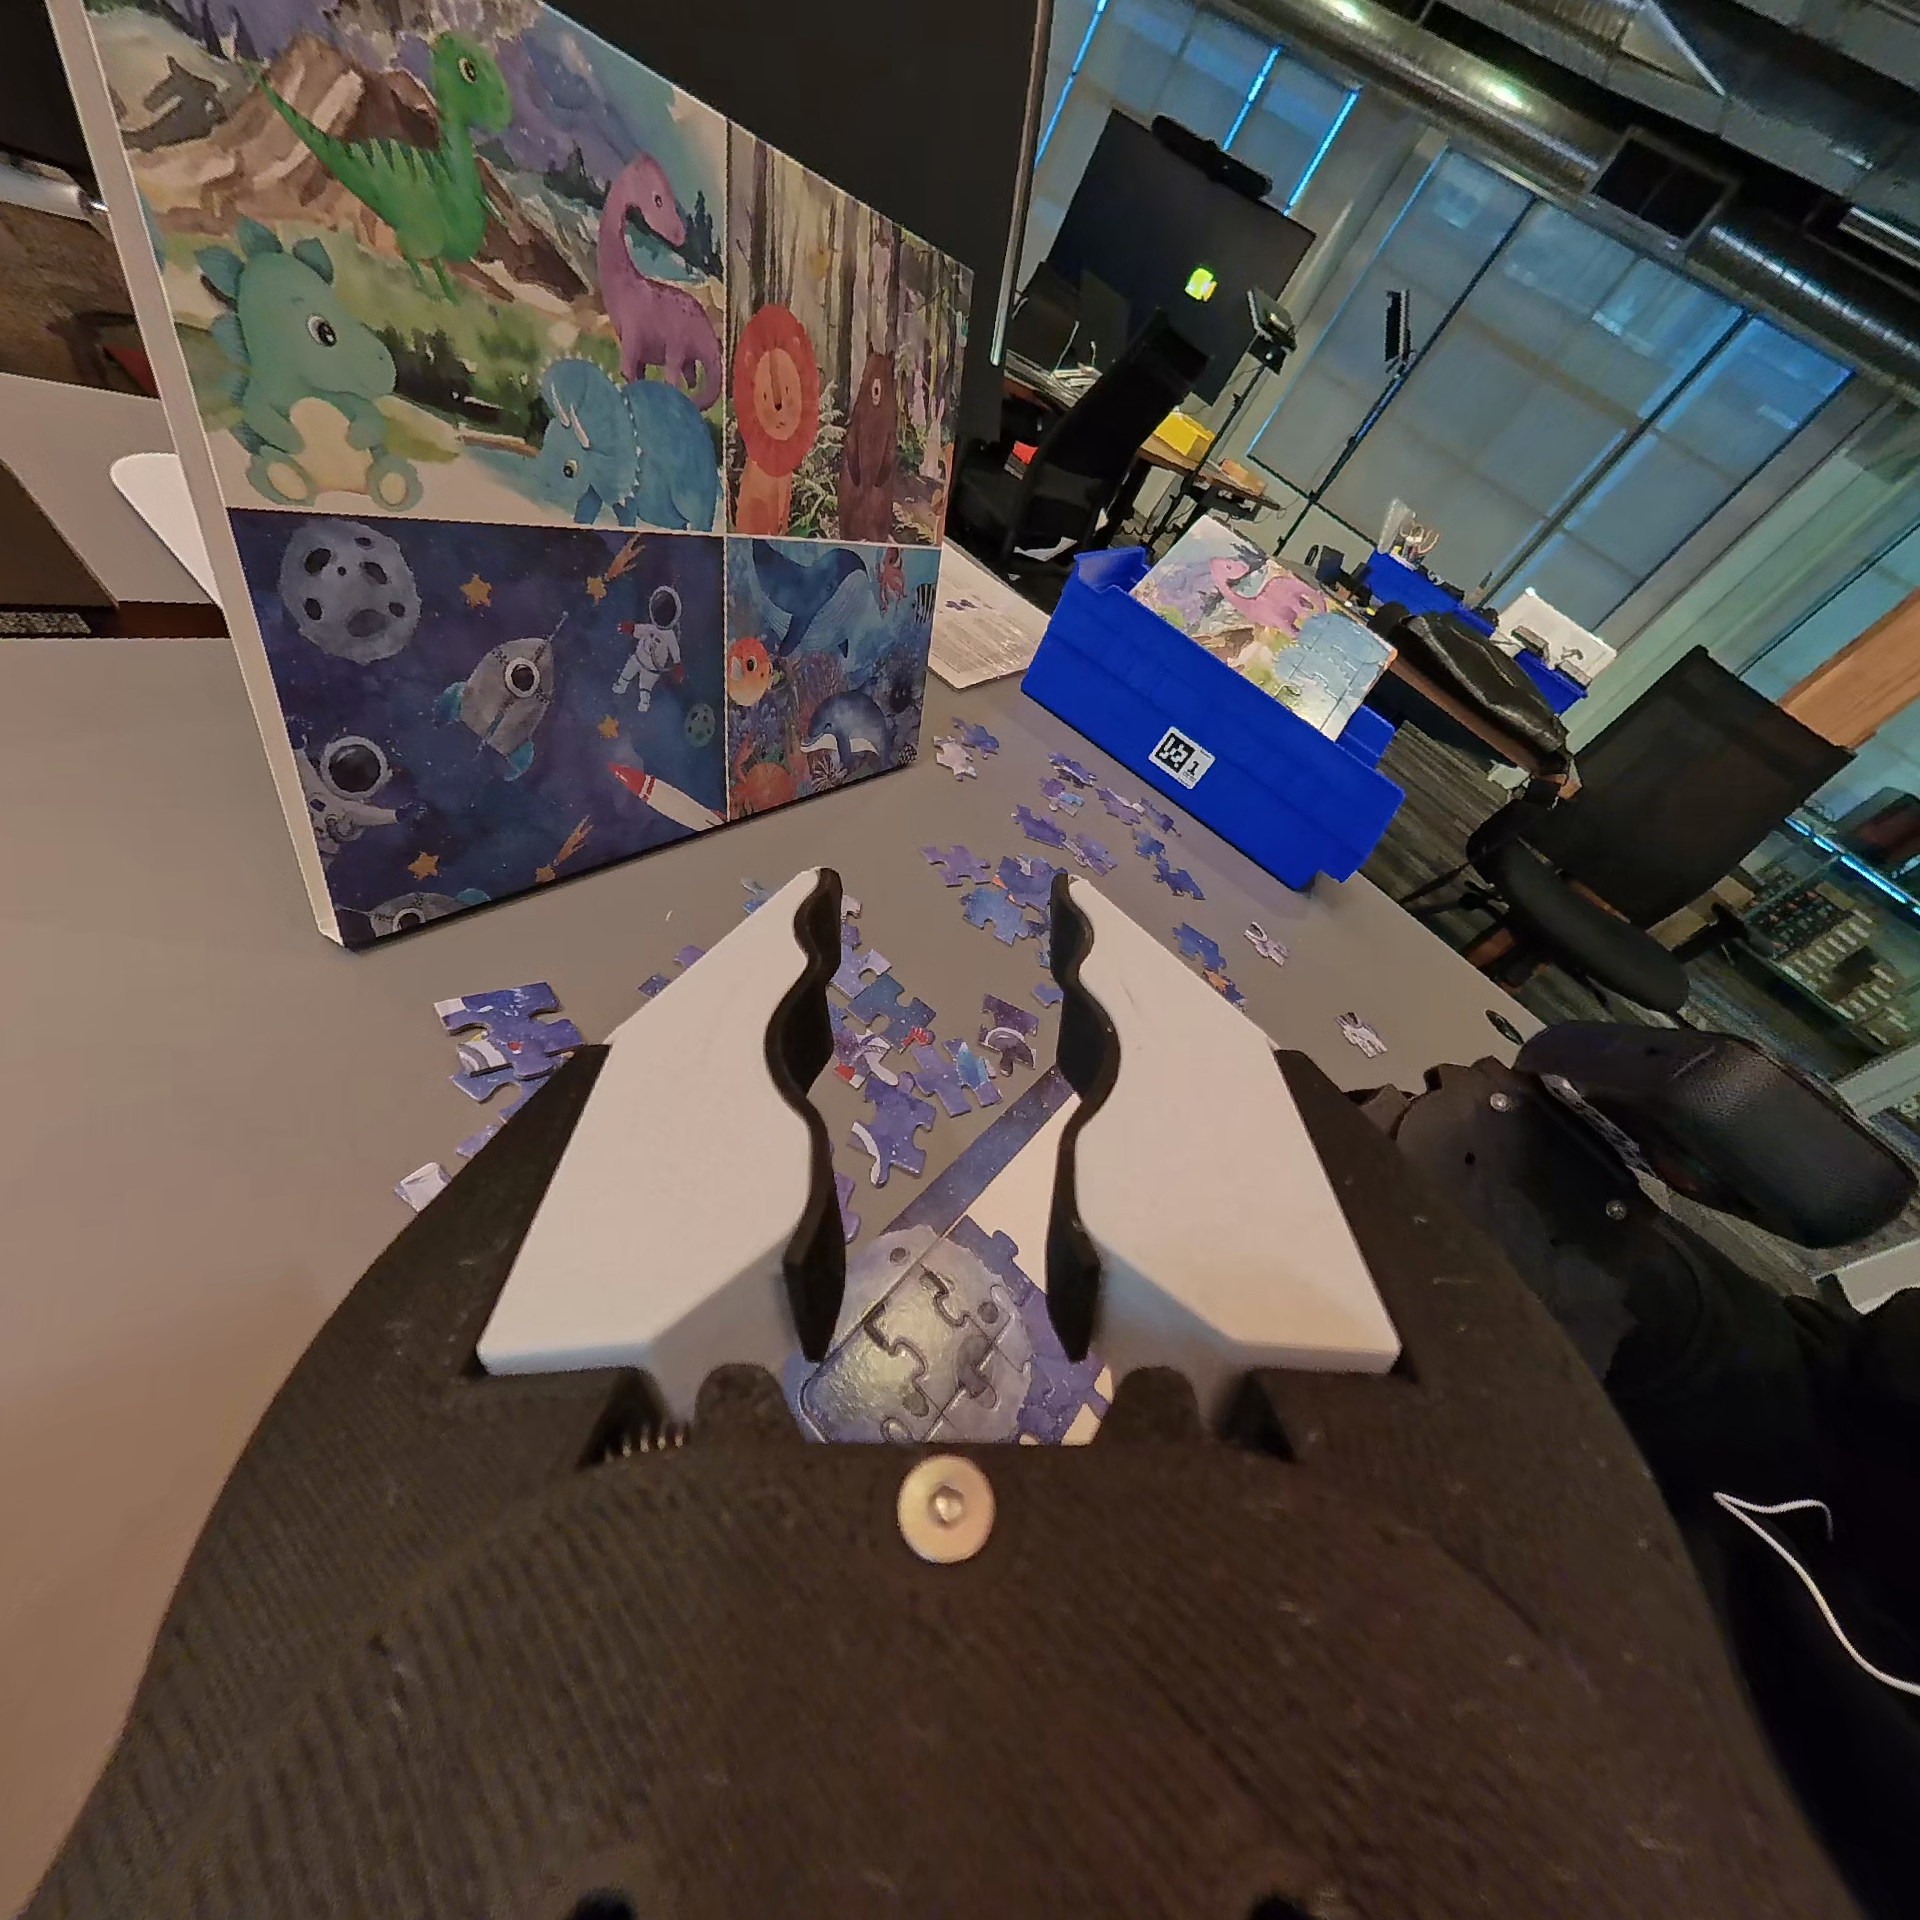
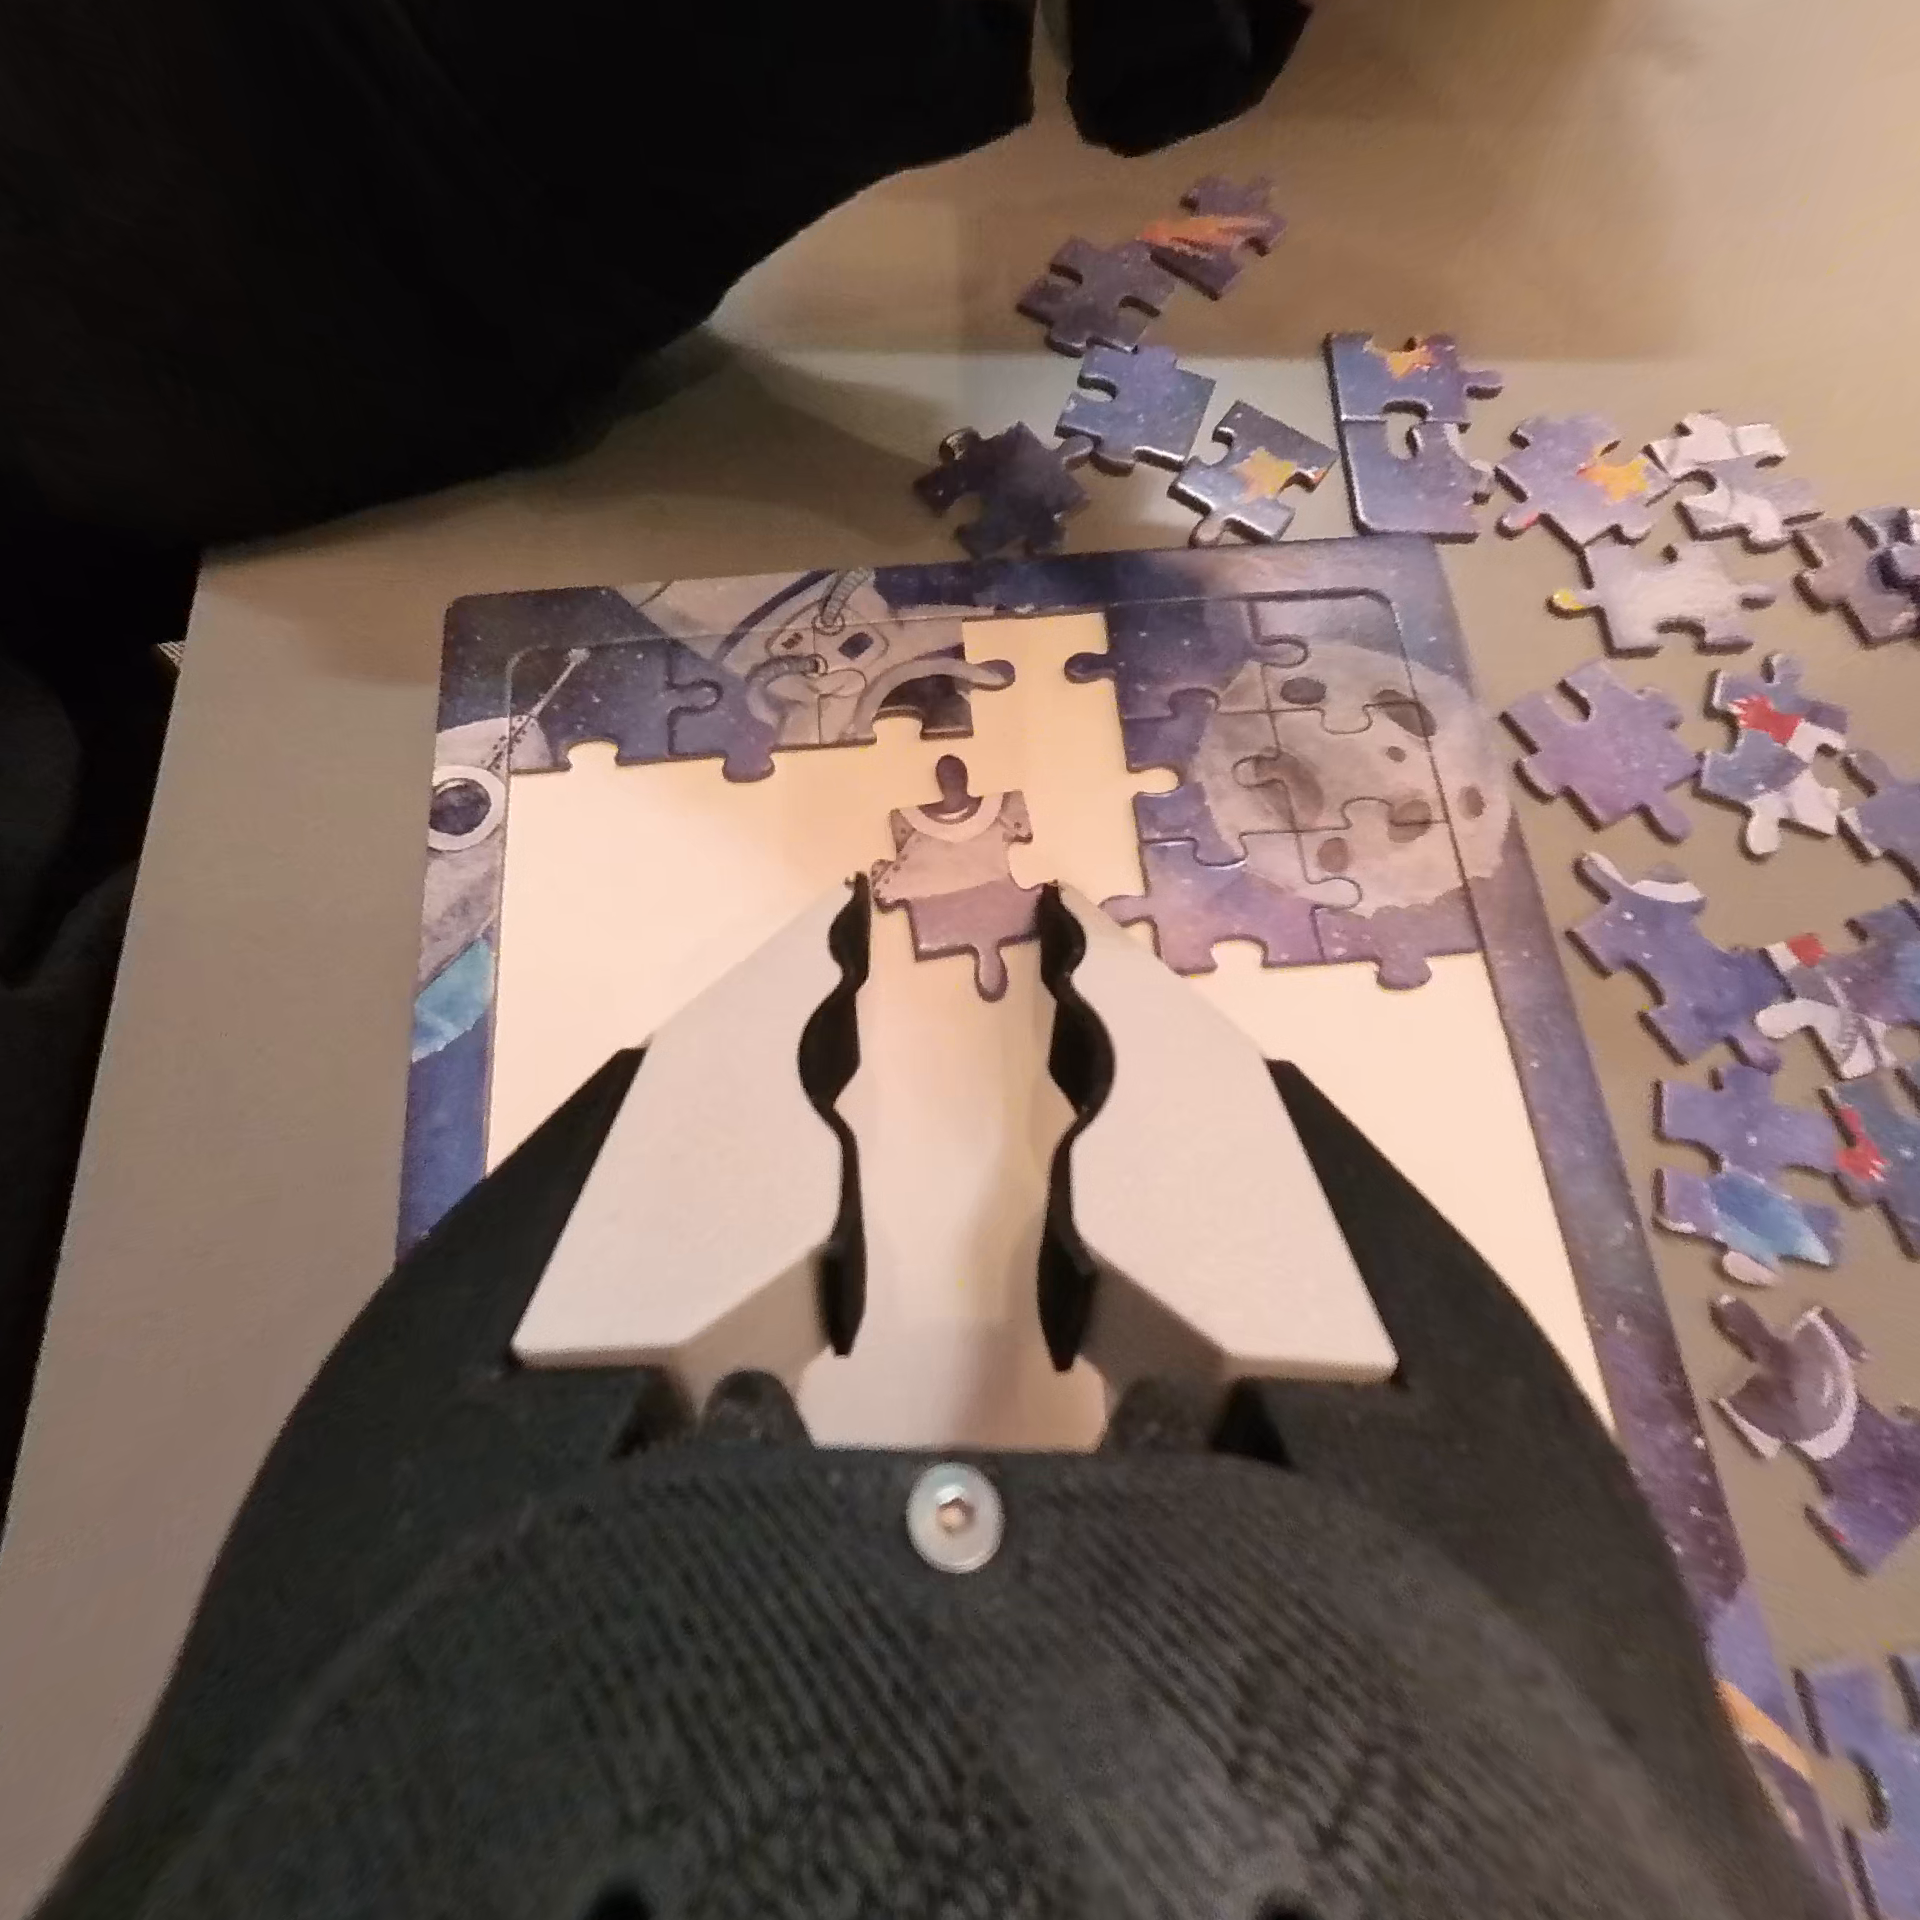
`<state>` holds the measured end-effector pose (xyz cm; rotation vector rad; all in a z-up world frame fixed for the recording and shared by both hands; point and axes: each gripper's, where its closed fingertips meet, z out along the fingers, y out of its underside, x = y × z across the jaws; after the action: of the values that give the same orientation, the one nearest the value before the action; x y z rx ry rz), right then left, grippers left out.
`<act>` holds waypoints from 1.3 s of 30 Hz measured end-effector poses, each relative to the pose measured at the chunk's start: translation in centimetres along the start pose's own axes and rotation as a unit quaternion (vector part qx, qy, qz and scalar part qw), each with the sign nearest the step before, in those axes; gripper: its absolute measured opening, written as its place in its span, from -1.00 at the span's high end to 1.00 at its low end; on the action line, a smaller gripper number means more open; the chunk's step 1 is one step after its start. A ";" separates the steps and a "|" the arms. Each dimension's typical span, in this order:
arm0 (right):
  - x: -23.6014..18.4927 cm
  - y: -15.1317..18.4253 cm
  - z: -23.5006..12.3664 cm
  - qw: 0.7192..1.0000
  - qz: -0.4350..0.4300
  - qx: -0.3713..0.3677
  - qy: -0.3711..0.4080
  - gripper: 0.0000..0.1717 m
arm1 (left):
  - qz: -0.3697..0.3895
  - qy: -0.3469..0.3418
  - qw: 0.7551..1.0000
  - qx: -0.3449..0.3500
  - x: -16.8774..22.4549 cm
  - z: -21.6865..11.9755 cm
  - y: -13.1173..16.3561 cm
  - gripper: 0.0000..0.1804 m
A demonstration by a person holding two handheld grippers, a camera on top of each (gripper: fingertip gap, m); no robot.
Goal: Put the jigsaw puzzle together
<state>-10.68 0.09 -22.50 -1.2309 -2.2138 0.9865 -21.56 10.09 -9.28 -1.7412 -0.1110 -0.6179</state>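
a grey-and-purple puzzle piece point(image 2: 956, 883) lies flat on the cream tray floor point(image 2: 644, 935), between assembled clusters.

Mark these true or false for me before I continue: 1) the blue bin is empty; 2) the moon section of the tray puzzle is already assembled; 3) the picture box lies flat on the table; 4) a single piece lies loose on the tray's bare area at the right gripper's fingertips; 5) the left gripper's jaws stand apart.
1) False: the blue bin holds a dinosaur puzzle board.
2) True: the moon section is joined in the puzzle tray.
3) False: the picture box stands upright.
4) True: single piece, right gripper.
5) True: left gripper.
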 end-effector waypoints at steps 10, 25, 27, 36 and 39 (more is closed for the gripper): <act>-0.1 0.0 -0.4 1.000 0.018 0.006 -0.016 0.65 | -0.001 0.000 1.000 0.000 0.0 0.0 0.0 0.58; 10.3 6.9 -11.3 0.975 0.129 0.036 0.179 0.65 | -0.001 -0.001 1.000 0.003 -0.1 -0.2 -0.1 0.58; 11.9 8.8 -13.5 0.963 0.154 0.036 0.218 0.65 | 0.000 -0.002 1.000 0.001 -0.2 -0.1 -0.1 0.57; 15.4 15.1 -20.7 0.907 0.252 0.042 0.335 0.65 | 0.000 -0.003 1.000 -0.001 -0.1 0.0 0.1 0.58; 15.6 14.9 -20.4 0.902 0.268 0.054 0.335 0.65 | 0.001 -0.002 1.000 -0.004 0.0 0.2 0.2 0.58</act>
<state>2.74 26.45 -19.92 -1.8349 -1.2986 0.6902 -21.47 10.20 -9.48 -1.7497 -0.1092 -0.6140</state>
